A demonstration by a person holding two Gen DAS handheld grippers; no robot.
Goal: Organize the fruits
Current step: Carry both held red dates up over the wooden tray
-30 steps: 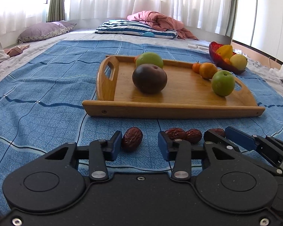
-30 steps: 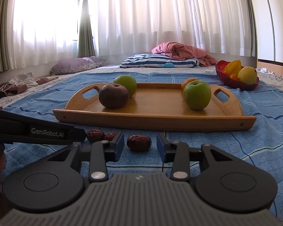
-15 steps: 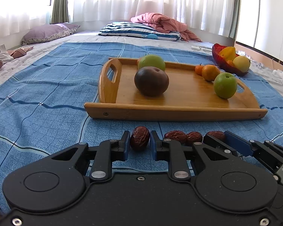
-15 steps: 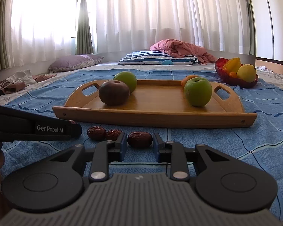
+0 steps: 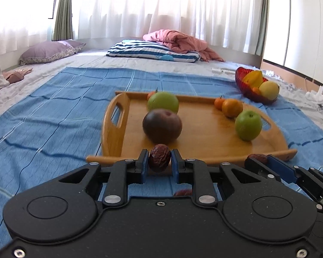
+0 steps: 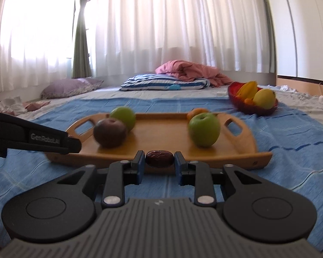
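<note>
My left gripper (image 5: pixel 159 160) is shut on a wrinkled red date (image 5: pixel 159 157) and holds it up in front of the wooden tray (image 5: pixel 206 129). My right gripper (image 6: pixel 159 160) is shut on another red date (image 6: pixel 159 158), also raised before the tray (image 6: pixel 165 135); it shows in the left wrist view (image 5: pixel 261 160) with its date (image 5: pixel 257 157). On the tray lie a dark brown fruit (image 5: pixel 162 125), two green apples (image 5: pixel 248 124) (image 5: pixel 163 102) and small oranges (image 5: pixel 232 107). One date (image 5: pixel 183 192) lies on the blue cloth below my left gripper.
A red bowl (image 5: pixel 255 95) with yellow fruit stands at the back right of the blue cloth (image 5: pixel 53 116). A striped pillow (image 5: pixel 152 51), a pink blanket and a purple pillow (image 5: pixel 49 51) lie farther back by the curtains. The left gripper's finger crosses the right wrist view (image 6: pixel 43 139).
Both grippers closed on a date and lifted it off the cloth toward the tray. The views have risen and moved closer to the tray's front edge.
</note>
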